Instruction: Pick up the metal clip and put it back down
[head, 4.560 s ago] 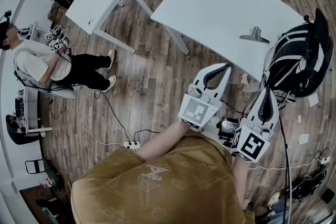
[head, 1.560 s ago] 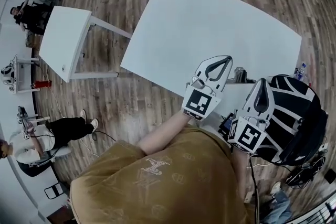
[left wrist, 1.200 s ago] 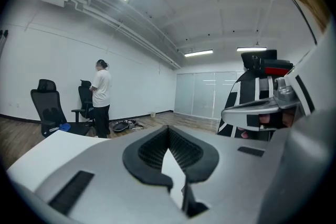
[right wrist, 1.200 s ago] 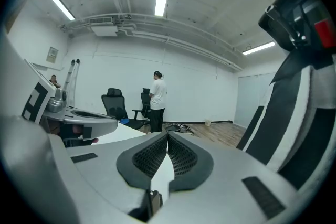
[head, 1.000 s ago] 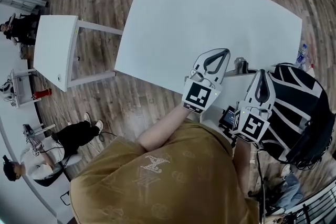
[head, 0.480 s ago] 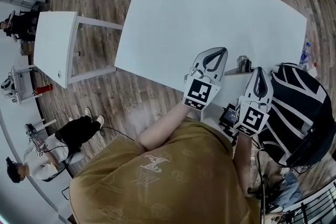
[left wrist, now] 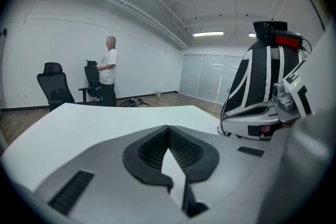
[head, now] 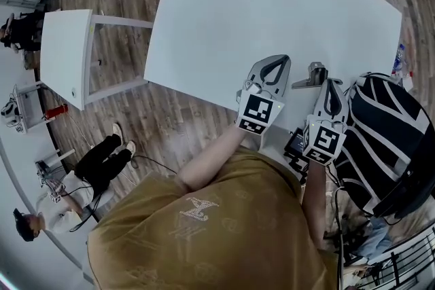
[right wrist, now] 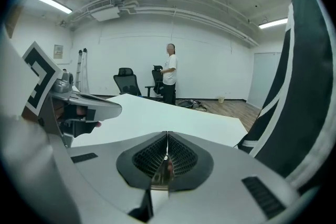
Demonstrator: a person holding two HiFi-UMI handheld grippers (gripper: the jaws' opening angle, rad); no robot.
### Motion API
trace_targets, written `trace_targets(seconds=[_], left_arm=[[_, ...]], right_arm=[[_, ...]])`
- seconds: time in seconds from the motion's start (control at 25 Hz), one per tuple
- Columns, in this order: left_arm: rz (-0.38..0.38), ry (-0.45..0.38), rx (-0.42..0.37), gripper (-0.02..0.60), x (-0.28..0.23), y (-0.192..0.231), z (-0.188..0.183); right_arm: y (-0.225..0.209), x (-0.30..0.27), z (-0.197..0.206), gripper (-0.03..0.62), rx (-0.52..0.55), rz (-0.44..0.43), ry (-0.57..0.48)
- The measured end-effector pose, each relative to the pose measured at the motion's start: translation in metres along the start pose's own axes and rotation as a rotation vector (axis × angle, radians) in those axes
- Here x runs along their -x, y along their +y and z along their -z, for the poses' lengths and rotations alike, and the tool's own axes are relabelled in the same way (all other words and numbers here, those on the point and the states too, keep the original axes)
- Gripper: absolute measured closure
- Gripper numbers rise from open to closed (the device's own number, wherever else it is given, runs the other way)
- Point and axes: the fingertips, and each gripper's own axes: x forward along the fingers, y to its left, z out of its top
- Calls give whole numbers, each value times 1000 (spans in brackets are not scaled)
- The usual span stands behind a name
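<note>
Clip (head: 310, 74) lies near the tabletop's (head: 272, 3) near edge, between the left gripper (head: 276, 62) and right gripper (head: 332, 85), both with jaws pressed together and seemingly empty, so lifting it and setting it down both remain.

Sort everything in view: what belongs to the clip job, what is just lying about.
Job: silver metal clip; large white table under it; left gripper; right gripper.
Lying about: black-and-white striped backpack; small white side table; black office chair.
</note>
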Motion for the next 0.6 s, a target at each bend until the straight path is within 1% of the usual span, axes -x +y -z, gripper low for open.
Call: trace_targets(seconds=[0.2,0.28,0.48,0.6], left_arm=[[7,33,9,575,-4,0,14],[8,47,13,575,-5,1,20],[5,75,26,575,-8,6,32],[8,101,34,576,-11,7,43]], right_arm=[[-2,-6,20,586,13,7,61],[-1,-9,30,586,-5,-4,92],[0,-20,60,585,-71,-36,223],[1,-23,70,585,-90,-44,257]])
